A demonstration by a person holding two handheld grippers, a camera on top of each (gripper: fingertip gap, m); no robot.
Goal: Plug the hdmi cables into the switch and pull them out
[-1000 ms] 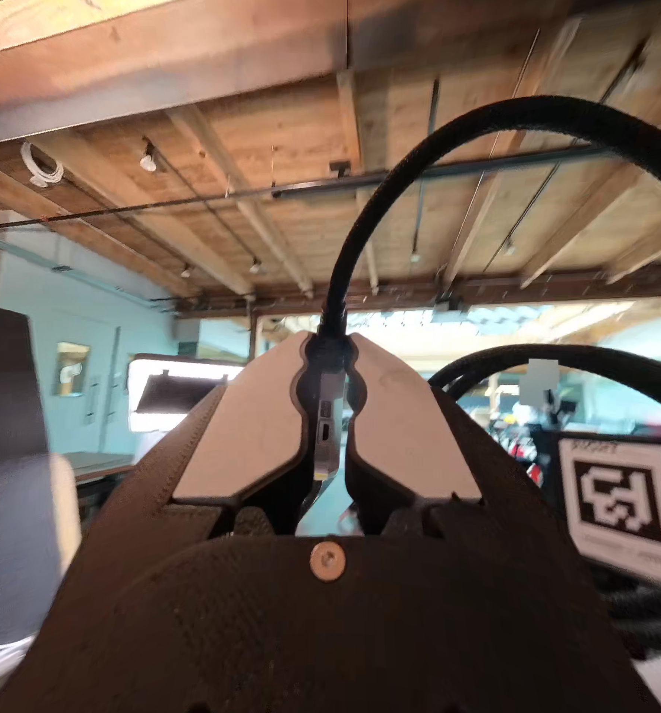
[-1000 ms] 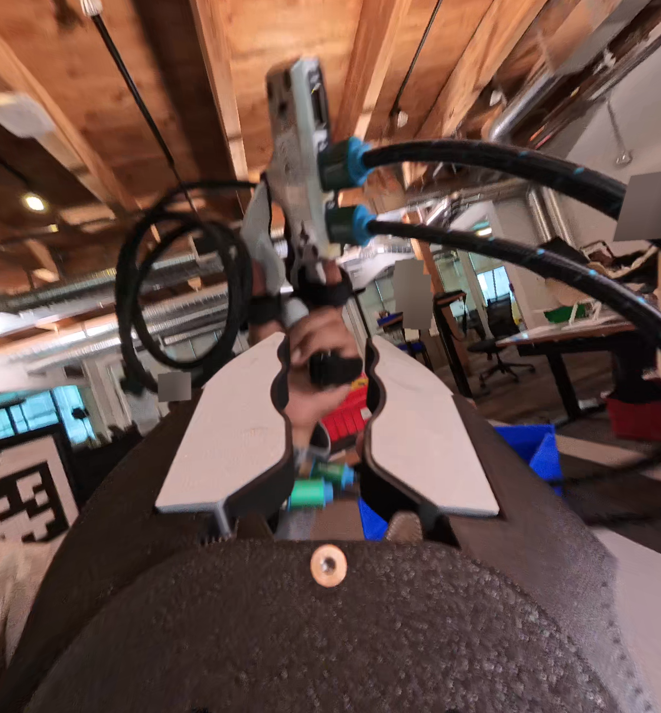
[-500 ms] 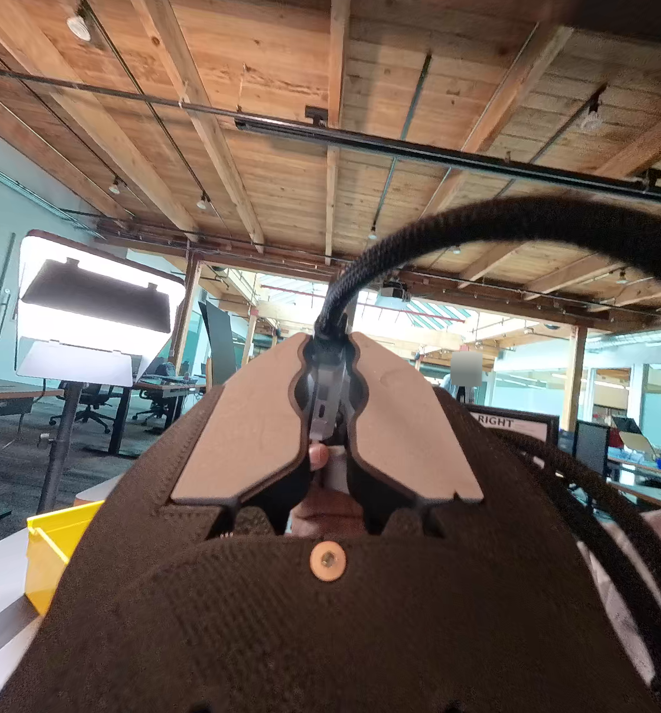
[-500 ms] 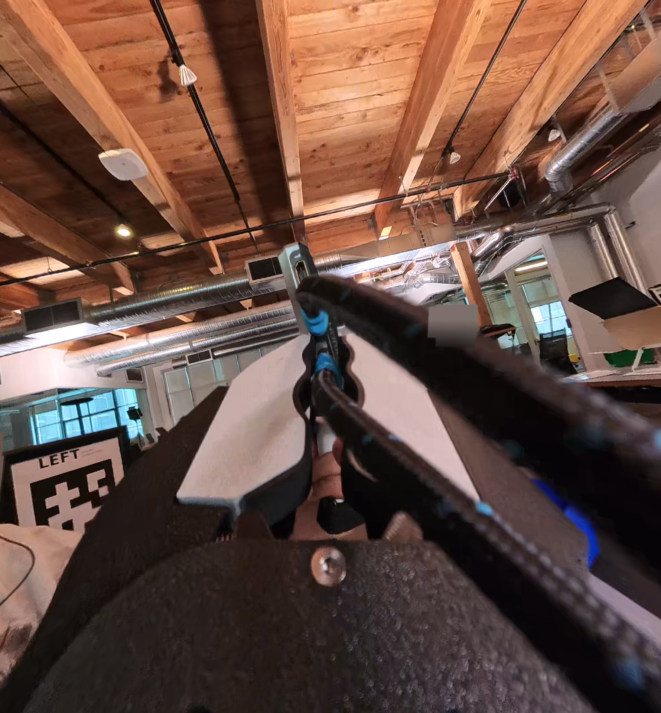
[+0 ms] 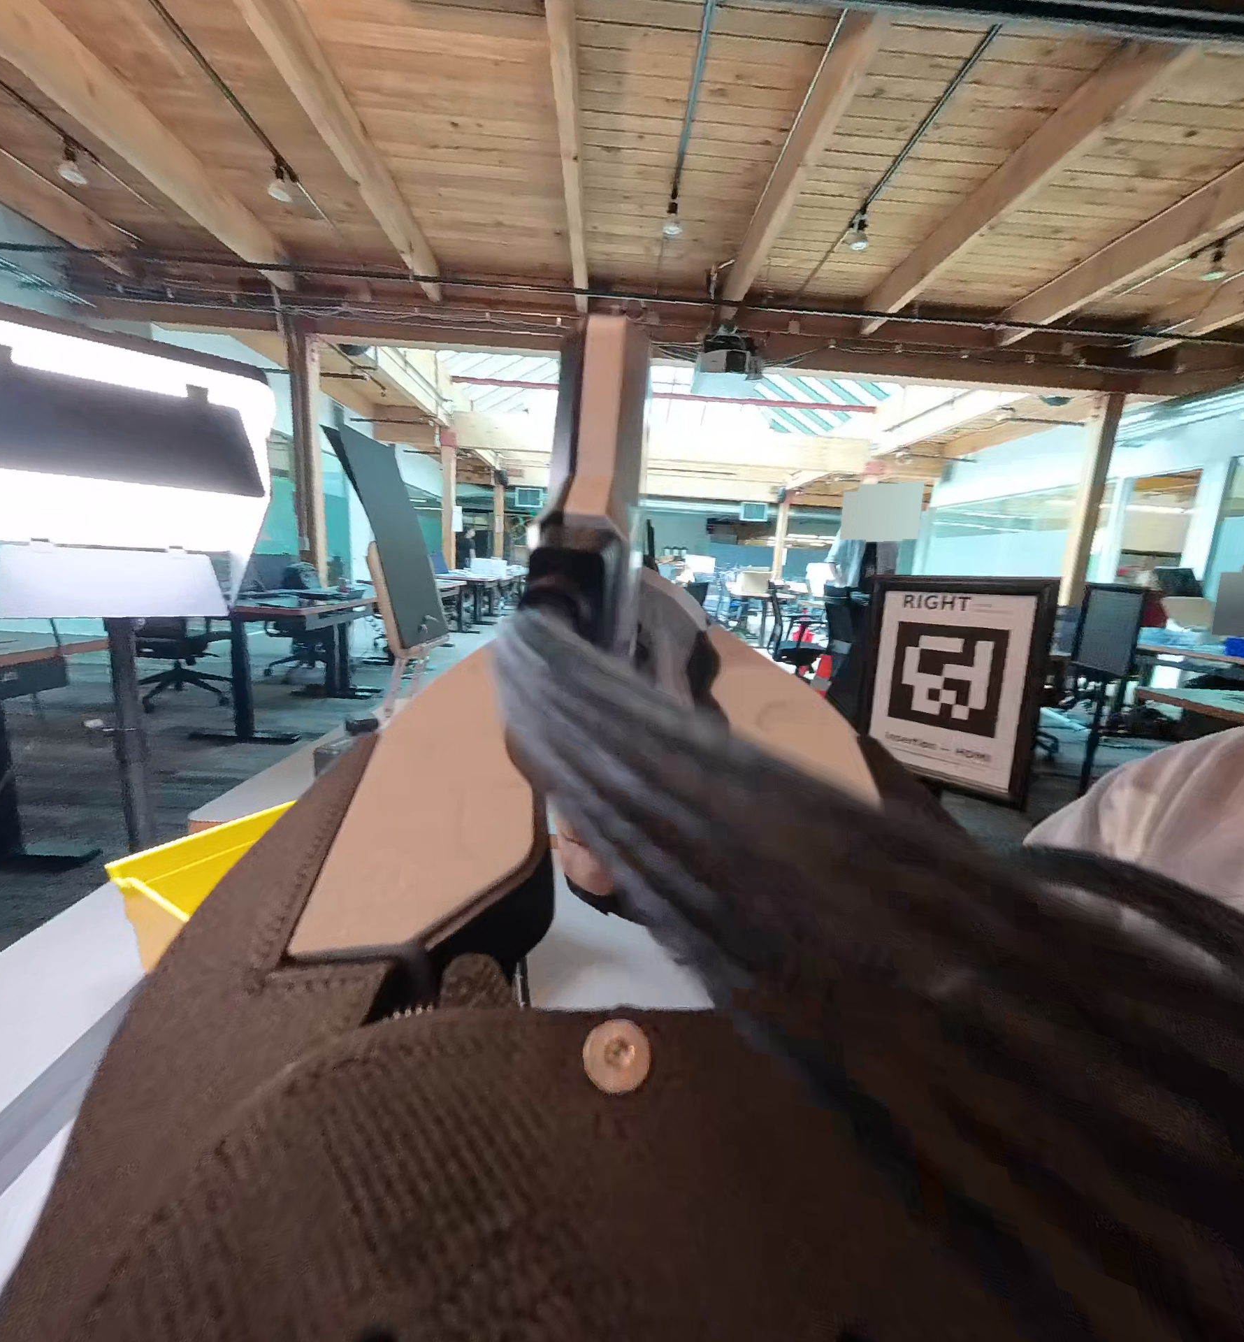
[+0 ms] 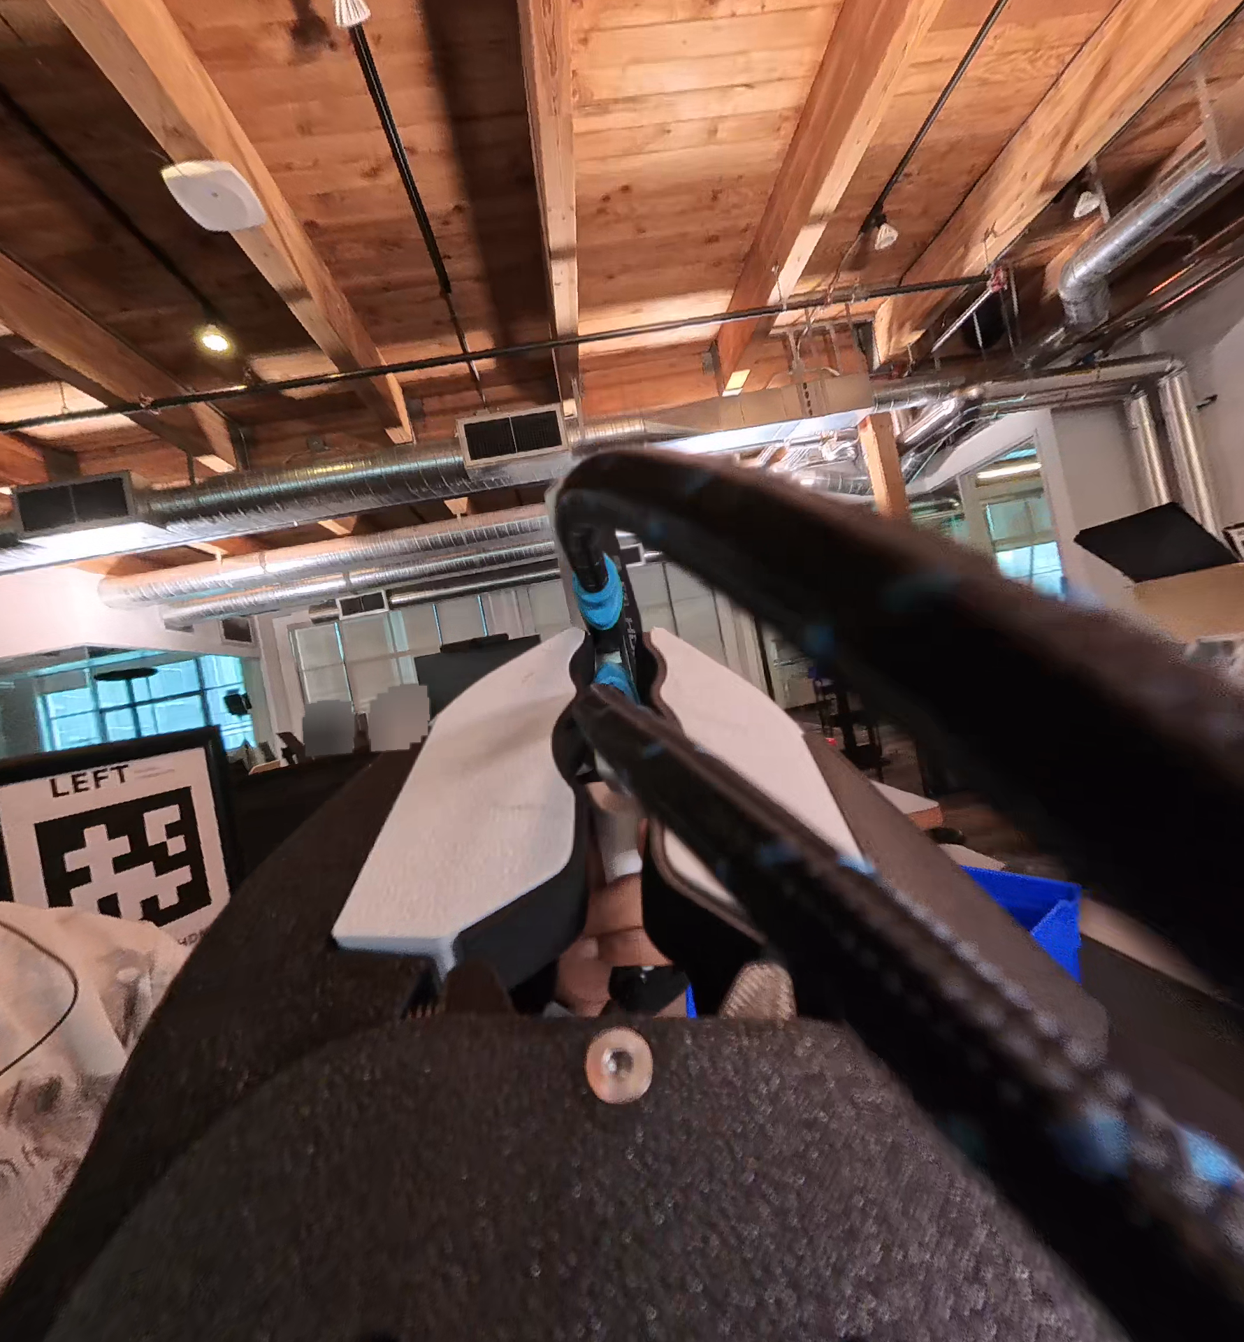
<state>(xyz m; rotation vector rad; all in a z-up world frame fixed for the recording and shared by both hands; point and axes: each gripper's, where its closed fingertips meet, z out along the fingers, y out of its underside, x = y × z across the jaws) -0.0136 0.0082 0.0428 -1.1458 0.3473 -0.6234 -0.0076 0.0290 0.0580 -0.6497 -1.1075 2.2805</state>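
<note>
Looking along the right gripper (image 6: 615, 646): pressing its pale pads (image 6: 474, 813) almost together, leaving only a slit, and pinching there a thin dark piece that seems to be the lower blue-collared plug (image 6: 613, 679). Not showing clearly where plug ends and switch begins. Arching up and over from a second blue collar (image 6: 596, 601) just above the tips, then sweeping off the right edge as a thick, blurred black cable (image 6: 967, 639). Running a second braided cable (image 6: 859, 944) back across the right pad and covering most of it. Showing only a sliver of a person's fingers (image 6: 604, 944) in the gap behind the jaws.

Looking along the left gripper (image 5: 590, 624): standing the switch (image 5: 604, 436) upright just past the fingertips, as a narrow grey slab seen edge-on, with a black plug (image 5: 568, 574) at its lower end. Smearing a black braided cable (image 5: 786, 835) from that plug down to the lower right, hiding the right pad's inner edge, so not possible to tell how wide the jaws are standing or whether anything is gripped. Peeking out below: a fingertip (image 5: 590, 864), partly covered.

Sitting at the left edge of the white table (image 5: 9, 1017), half hidden by the gripper body: a yellow bin (image 5: 169, 871). Standing beyond, a framed marker board (image 5: 946, 675). Cutting off at the right edge, a pale sleeve (image 5: 1171, 813).
</note>
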